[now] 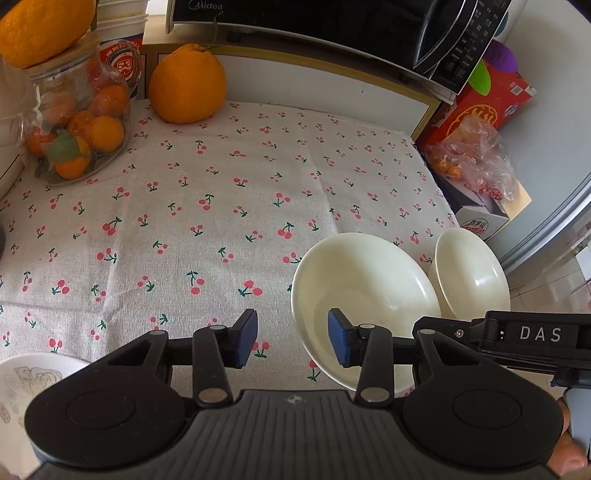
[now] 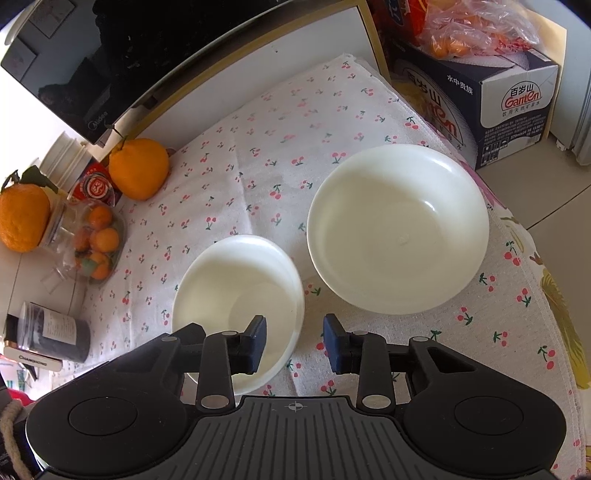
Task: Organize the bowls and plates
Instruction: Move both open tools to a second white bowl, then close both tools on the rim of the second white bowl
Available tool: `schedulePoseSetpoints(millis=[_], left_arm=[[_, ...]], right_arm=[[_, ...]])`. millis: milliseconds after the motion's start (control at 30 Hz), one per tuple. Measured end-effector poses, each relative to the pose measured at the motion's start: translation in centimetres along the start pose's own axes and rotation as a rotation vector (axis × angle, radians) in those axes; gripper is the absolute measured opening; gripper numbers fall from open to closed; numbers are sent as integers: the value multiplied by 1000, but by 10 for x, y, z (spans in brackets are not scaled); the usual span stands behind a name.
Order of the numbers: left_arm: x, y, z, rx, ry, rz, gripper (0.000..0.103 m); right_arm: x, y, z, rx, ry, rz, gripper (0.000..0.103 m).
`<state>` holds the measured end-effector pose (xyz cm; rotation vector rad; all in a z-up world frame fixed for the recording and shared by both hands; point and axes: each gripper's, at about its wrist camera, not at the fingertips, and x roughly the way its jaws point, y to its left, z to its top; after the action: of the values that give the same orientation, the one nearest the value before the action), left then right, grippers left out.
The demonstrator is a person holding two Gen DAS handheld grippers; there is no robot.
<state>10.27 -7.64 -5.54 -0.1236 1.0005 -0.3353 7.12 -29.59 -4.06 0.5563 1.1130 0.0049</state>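
Note:
Two plain white bowls sit on the cherry-print tablecloth. In the right wrist view the smaller bowl is at near left and the larger bowl at right. My right gripper is open and empty, its left finger over the smaller bowl's rim. In the left wrist view my left gripper is open and empty, its right finger over the near rim of a white bowl; a second white bowl stands beyond it. A patterned bowl shows at bottom left. The right gripper's body enters at right.
A big orange and a jar of small oranges stand at the back left. A microwave sits on a cabinet behind. Cartons and a bag of fruit lie beyond the table's right edge.

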Motion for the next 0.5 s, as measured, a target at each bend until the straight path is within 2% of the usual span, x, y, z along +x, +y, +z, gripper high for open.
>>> schedulePoseSetpoints(millis=[33, 300, 500], left_arm=[[1, 0, 0, 0, 1, 1, 37], [3, 0, 0, 7, 9, -13, 30], [5, -1, -1, 14, 9, -29, 17]], right_arm=[[1, 0, 0, -2, 2, -2, 26], [2, 3, -1, -19, 1, -3, 21], [4, 3, -2, -34, 6, -16, 11]])
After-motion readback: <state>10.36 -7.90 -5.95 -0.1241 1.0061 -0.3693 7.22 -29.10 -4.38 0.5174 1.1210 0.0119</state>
